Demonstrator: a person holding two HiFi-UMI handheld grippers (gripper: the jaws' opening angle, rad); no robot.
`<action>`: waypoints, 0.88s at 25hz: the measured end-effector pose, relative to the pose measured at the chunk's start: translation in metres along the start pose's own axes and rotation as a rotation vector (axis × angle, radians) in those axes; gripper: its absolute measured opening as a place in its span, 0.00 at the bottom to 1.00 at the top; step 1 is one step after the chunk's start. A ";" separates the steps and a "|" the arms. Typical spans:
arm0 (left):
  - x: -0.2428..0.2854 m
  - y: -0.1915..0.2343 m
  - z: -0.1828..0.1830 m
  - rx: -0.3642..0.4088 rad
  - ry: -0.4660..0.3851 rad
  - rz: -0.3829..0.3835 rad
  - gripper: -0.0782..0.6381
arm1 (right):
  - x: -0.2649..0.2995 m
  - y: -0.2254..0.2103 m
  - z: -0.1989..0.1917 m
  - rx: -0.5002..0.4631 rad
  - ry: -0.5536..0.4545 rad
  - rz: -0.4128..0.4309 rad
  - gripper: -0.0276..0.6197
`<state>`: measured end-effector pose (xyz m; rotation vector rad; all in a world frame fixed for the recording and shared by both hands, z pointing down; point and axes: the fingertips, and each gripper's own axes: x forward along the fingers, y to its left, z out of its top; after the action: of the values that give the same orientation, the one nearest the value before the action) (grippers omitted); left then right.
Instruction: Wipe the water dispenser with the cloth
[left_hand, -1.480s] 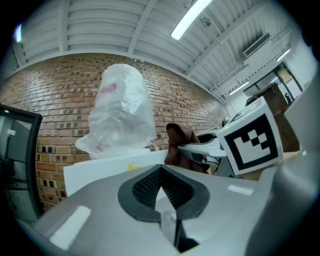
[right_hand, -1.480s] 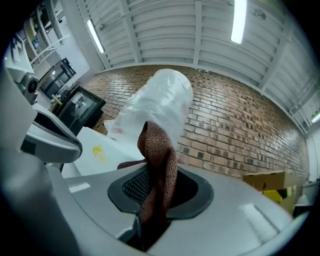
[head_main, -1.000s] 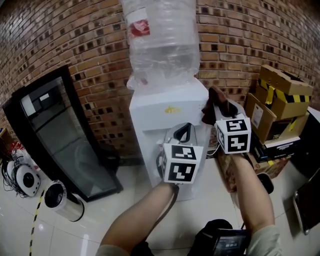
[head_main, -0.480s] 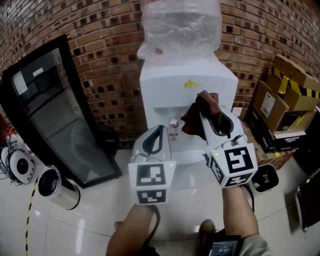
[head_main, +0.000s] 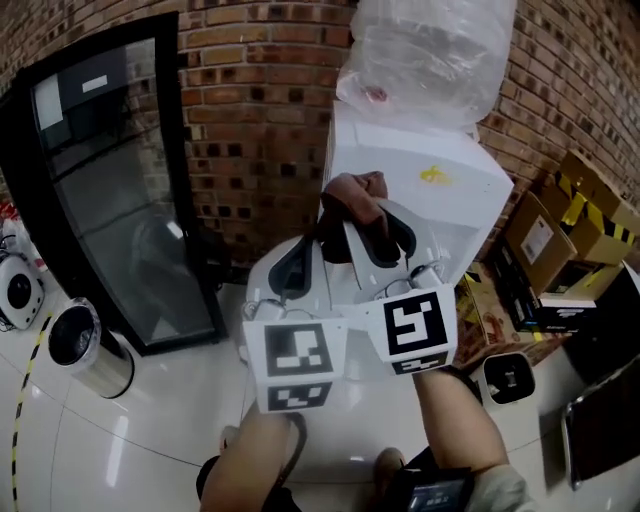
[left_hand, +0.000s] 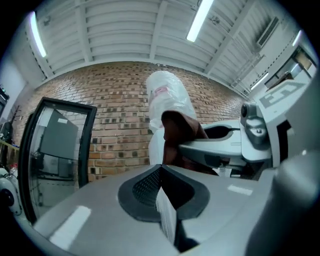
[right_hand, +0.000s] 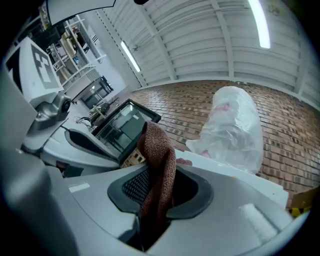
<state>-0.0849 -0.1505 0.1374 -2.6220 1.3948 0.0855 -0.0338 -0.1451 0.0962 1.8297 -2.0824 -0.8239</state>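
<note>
The white water dispenser (head_main: 440, 190) stands against the brick wall, with a plastic-wrapped bottle (head_main: 430, 55) on top. My right gripper (head_main: 362, 212) is shut on a brown cloth (head_main: 352, 195), held up at the dispenser's upper left front corner; whether the cloth touches it I cannot tell. In the right gripper view the cloth (right_hand: 157, 165) hangs between the jaws, with the bottle (right_hand: 232, 130) behind. My left gripper (head_main: 298, 258) sits just left of and below the right one, jaws shut on nothing. In the left gripper view its jaws (left_hand: 161, 172) meet, and the cloth (left_hand: 176, 129) shows ahead.
A black glass-door cabinet (head_main: 100, 180) leans on the wall to the left. A steel bin (head_main: 85, 350) and white devices (head_main: 15, 290) are on the floor at left. Cardboard boxes (head_main: 560, 240) are stacked right of the dispenser.
Both grippers have moved left across the dispenser: the cloth went from its upper right side, past the front, to its left front corner. The left gripper moved left alongside.
</note>
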 end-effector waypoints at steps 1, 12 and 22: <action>0.001 0.004 -0.004 -0.005 0.006 0.003 0.11 | 0.007 0.004 0.002 -0.014 0.004 0.005 0.21; 0.028 -0.020 -0.003 -0.025 -0.004 -0.063 0.11 | 0.014 -0.019 -0.025 -0.029 0.073 -0.049 0.21; 0.031 -0.108 -0.007 -0.009 0.005 -0.211 0.11 | -0.046 -0.108 -0.080 0.042 0.168 -0.192 0.21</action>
<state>0.0219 -0.1174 0.1533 -2.7595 1.1132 0.0587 0.1065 -0.1265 0.1086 2.0682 -1.8579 -0.6480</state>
